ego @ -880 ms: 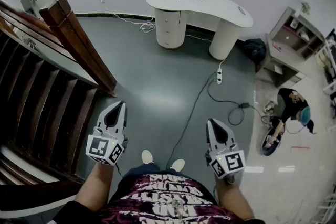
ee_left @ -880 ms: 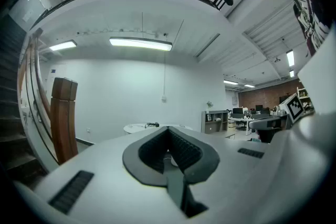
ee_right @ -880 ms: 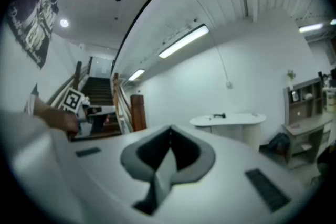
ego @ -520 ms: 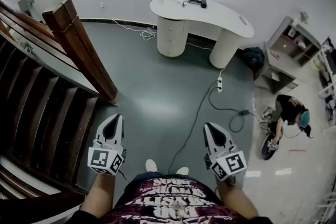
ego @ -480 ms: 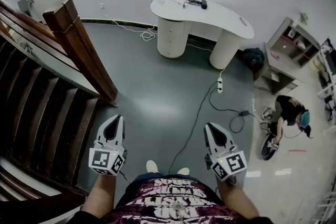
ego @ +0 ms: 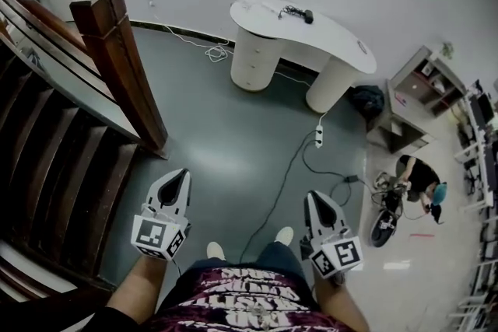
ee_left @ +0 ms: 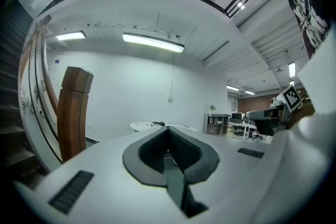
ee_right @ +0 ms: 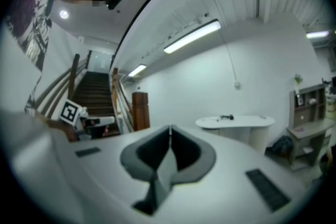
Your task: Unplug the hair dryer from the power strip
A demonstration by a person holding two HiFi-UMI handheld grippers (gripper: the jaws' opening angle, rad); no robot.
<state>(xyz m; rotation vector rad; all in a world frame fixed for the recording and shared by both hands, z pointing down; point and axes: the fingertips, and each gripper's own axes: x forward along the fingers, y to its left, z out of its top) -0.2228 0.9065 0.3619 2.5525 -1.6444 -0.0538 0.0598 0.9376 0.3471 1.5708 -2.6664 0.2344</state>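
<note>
Power strip (ego: 317, 138) on the floor (ego: 226, 128), centre right, draws nearer as the person (ego: 249, 295) advances; left tool (ego: 180, 176) and right tool (ego: 314, 200), closed and empty, hang well short.

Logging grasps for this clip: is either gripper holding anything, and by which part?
Nothing is held. The left gripper and right gripper are both shut and empty; the white power strip lies far ahead on the grey floor.

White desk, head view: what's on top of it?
On the white desk lies a small dark object with a tangled cord beside it, toward the wall; too small to identify. Whatever is under the top is hidden.
</note>
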